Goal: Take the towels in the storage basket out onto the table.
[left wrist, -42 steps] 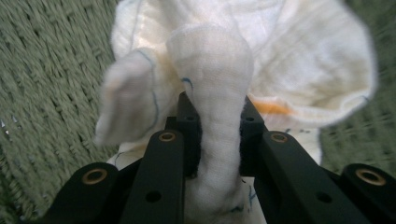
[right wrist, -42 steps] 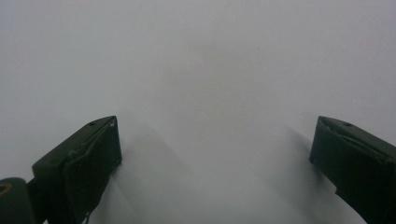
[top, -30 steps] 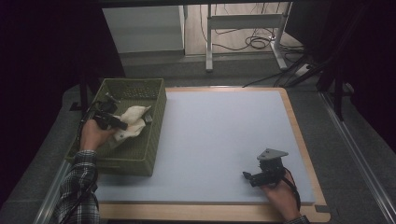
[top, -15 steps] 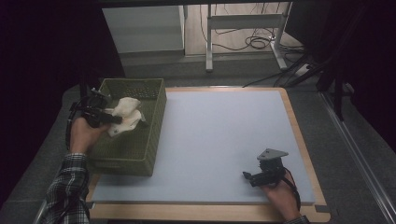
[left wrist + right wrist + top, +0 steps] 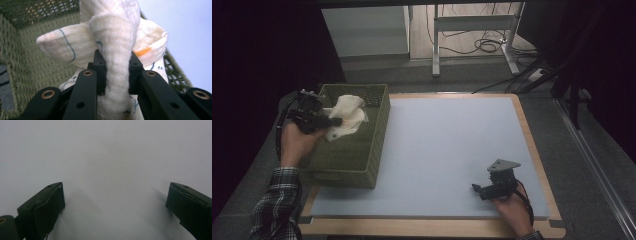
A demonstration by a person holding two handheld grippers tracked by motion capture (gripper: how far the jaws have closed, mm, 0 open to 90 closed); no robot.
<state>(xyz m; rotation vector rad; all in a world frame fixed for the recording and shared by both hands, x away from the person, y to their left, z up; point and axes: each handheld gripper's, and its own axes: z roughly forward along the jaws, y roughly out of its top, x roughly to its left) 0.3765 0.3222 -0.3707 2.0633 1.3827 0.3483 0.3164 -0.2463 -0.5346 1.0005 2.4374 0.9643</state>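
Left gripper, jaws clamped on a bunched fold of the white cloth, as the left gripper view confirms; the cloth, marked with blue lines and an orange patch, hangs clear above the green basket, which stands at the left edge of the blue-grey mat. Right gripper, near the mat's right front corner, jaws spread wide with nothing between them, held low over bare mat, well apart from the basket
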